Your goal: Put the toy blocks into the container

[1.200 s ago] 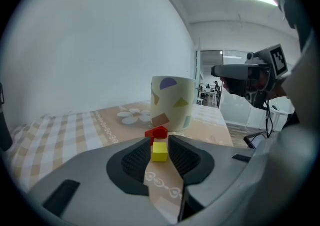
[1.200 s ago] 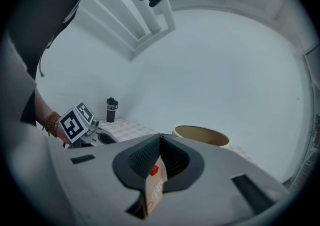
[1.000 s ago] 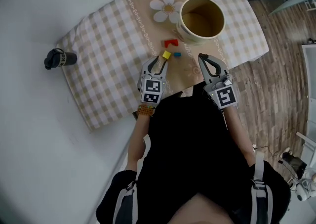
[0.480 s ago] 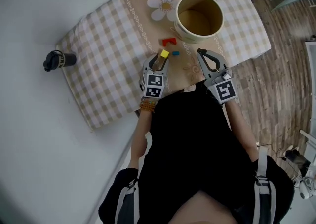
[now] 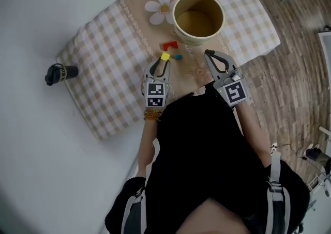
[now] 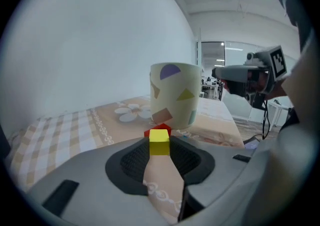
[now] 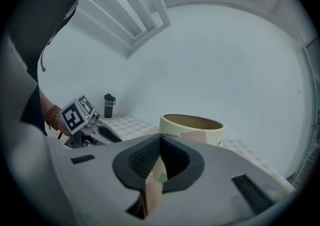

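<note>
A small yellow block (image 5: 165,56) lies on the checked cloth between the fingertips of my left gripper (image 5: 163,61). In the left gripper view the yellow block (image 6: 159,142) fills the gap at the pad tips; the jaws have just been closing and now press on it. A red block (image 5: 166,46) and a tiny blue block (image 5: 178,57) lie just beyond, in front of the cream container (image 5: 197,18), which stands empty and upright. My right gripper (image 5: 208,53) hovers shut to the right, near the container's base, with nothing in it.
A beige checked tablecloth (image 5: 108,57) with a daisy print covers the table. A black bottle (image 5: 61,73) stands on the white floor to the left. Wooden flooring (image 5: 289,73) runs along the right. The person's dark clothing fills the lower half of the head view.
My left gripper has advanced so the yellow block, earlier just ahead of its tips, now sits between them. The right gripper has edged slightly toward the container.
</note>
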